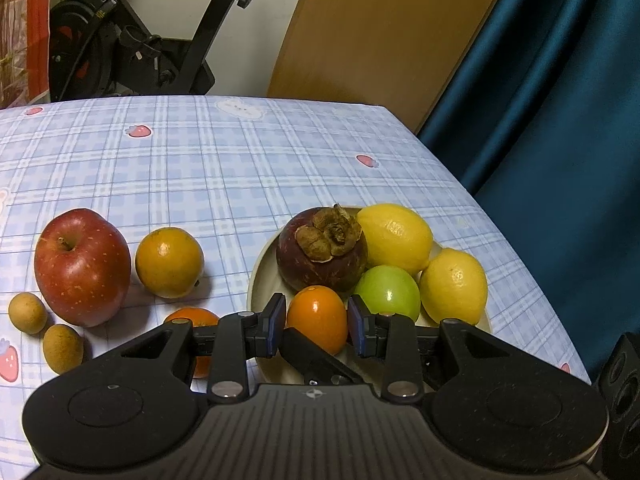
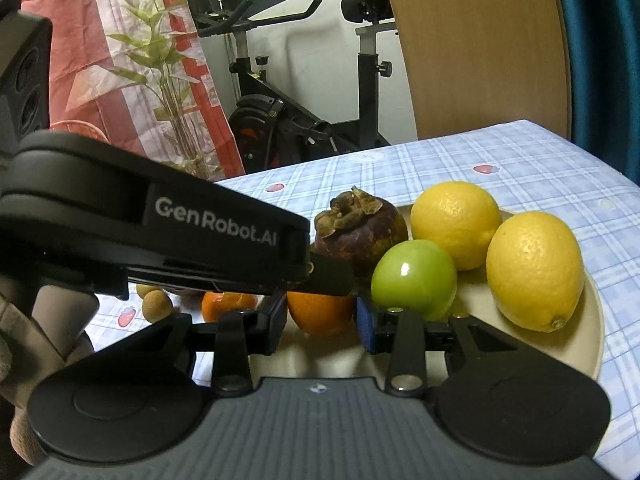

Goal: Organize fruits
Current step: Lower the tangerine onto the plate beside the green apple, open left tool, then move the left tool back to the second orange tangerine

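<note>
A small glossy orange fruit (image 1: 318, 320) (image 2: 320, 318) hangs over the near rim of the beige plate (image 1: 256, 276) (image 2: 596, 320). My left gripper (image 1: 317, 305) is shut on it, blue pads against its sides. My right gripper (image 2: 321, 309) is shut on the same fruit from another angle. One right finger (image 1: 316, 354) crosses under the fruit, and a left finger (image 2: 332, 278) lies over its top. The plate holds a mangosteen (image 1: 320, 256) (image 2: 360, 236), two lemons (image 1: 394, 238) (image 2: 534, 272) and a green fruit (image 1: 388, 292) (image 2: 414, 278).
On the checked cloth left of the plate lie a red apple (image 1: 82, 266), an orange (image 1: 169, 262), a tangerine (image 1: 196, 316) (image 2: 228, 304) and two longans (image 1: 27, 313). The table edge (image 1: 520, 264) drops off right, beside a blue curtain (image 1: 560, 120). An exercise bike (image 2: 304, 120) stands behind.
</note>
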